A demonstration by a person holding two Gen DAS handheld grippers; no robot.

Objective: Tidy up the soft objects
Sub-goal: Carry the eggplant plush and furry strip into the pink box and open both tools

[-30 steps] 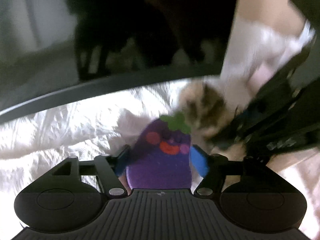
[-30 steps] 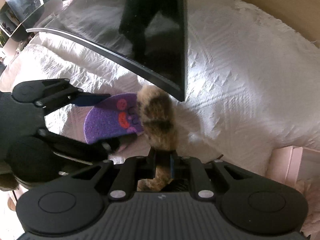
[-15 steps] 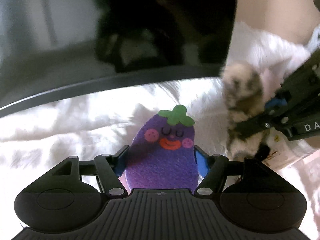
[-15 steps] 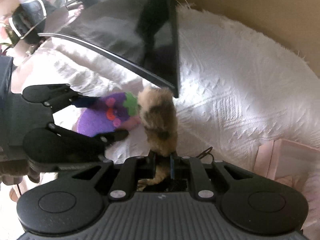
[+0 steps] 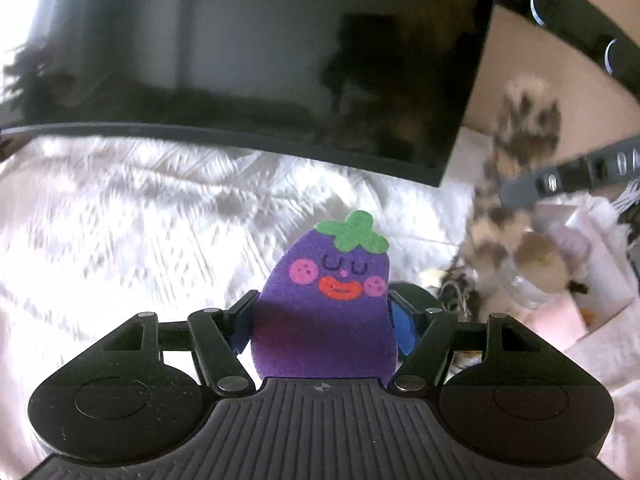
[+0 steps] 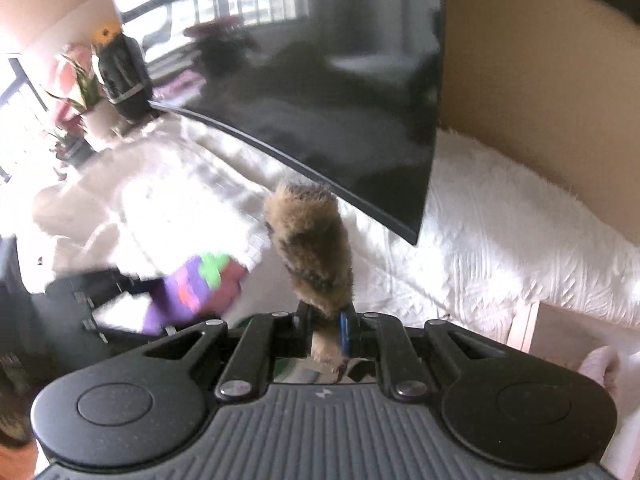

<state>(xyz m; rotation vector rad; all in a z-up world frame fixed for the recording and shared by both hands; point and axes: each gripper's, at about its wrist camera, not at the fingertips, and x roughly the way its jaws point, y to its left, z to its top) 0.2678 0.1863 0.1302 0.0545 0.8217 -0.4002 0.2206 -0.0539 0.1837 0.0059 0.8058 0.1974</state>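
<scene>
A purple felt eggplant toy (image 5: pixel 328 304) with a green stem and a smiling face stands upright between the blue pads of my left gripper (image 5: pixel 325 322), which is shut on its sides. A brown, dark-spotted furry toy (image 6: pixel 312 248) sticks up from my right gripper (image 6: pixel 328 330), whose jaws are pinched on its lower end. In the left wrist view the furry toy (image 5: pixel 516 168) and the right gripper's arm hang blurred at the right. The right wrist view shows the eggplant toy (image 6: pixel 196 288) blurred at the lower left, held in the left gripper.
Both toys hang above a white textured cloth (image 5: pixel 140 220). A large dark flat screen (image 6: pixel 320 88) stands over it at the back. Pink boxes and papers (image 5: pixel 592 280) lie to the right. Potted plants (image 6: pixel 84 92) stand far left by a window.
Both grippers have risen with their toys and drawn apart. The furry toy moved away to the right of the eggplant in the left wrist view. More of the room shows behind the screen.
</scene>
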